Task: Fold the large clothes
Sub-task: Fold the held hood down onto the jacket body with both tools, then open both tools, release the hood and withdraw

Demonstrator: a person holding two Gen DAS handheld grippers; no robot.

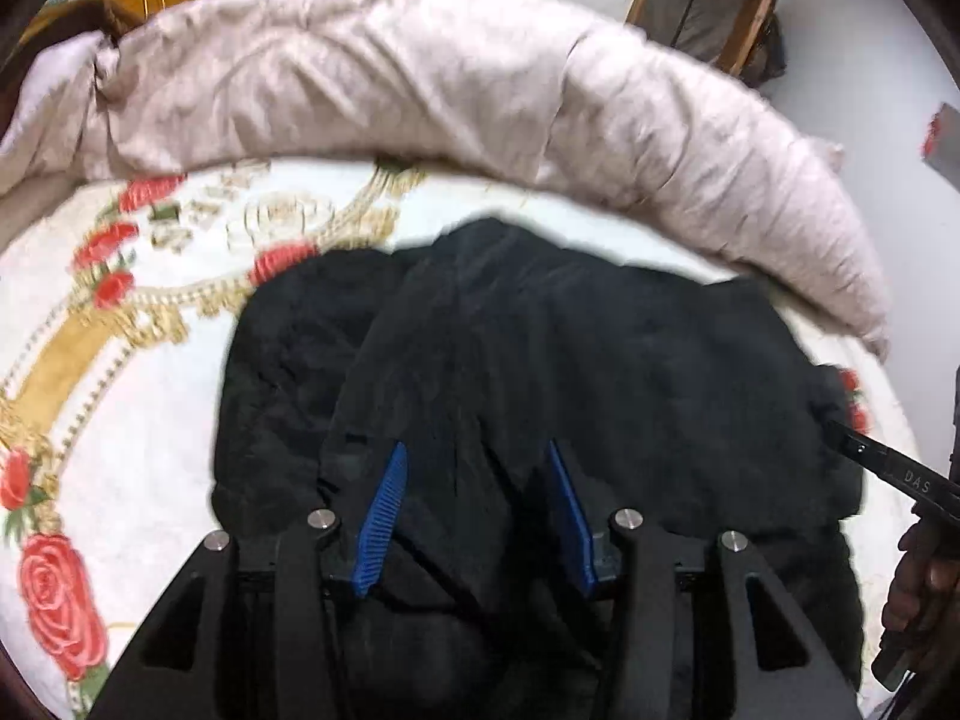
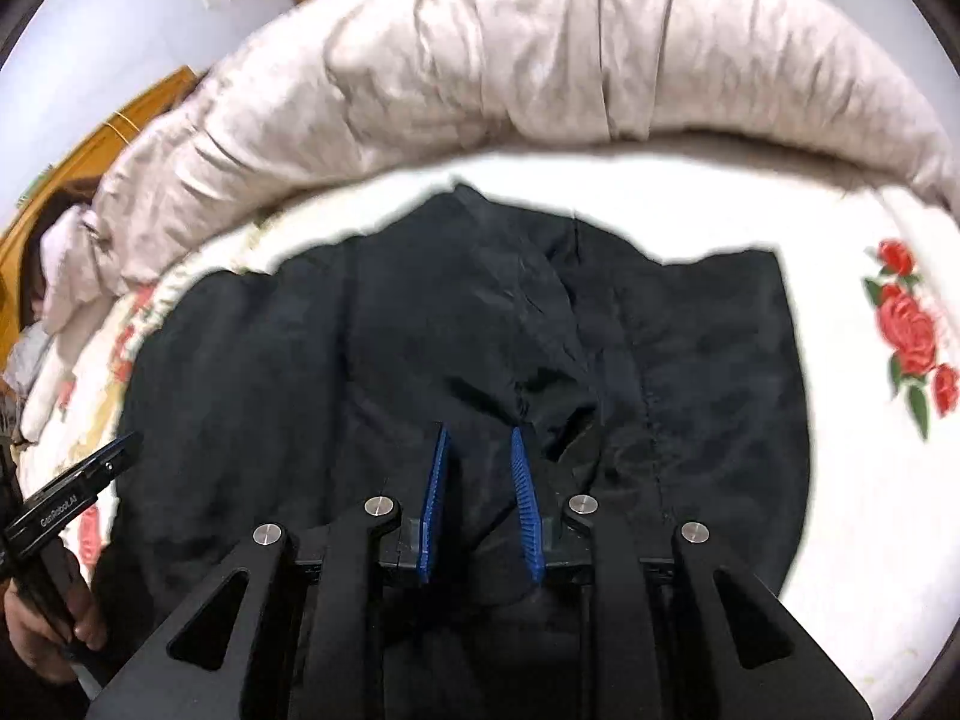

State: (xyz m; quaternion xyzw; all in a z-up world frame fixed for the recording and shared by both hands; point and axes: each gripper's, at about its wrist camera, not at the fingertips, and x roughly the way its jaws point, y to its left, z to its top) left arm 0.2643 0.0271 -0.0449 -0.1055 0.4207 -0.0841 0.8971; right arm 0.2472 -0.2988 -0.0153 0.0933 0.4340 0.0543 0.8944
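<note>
Black jacket (image 2: 456,324) on rose bedsheet (image 1: 150,312), rolled beige duvet (image 1: 420,78) behind, wooden chair (image 1: 714,0) beyond

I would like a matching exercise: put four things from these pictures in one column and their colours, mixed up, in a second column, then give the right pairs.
Things:
1. jacket
2. rolled quilt
3. roses on the bedsheet
4. pads of the left tongs

Colours:
A. red
B. blue
C. black
D. pale beige

Pairs: 1-C, 2-D, 3-A, 4-B
</note>
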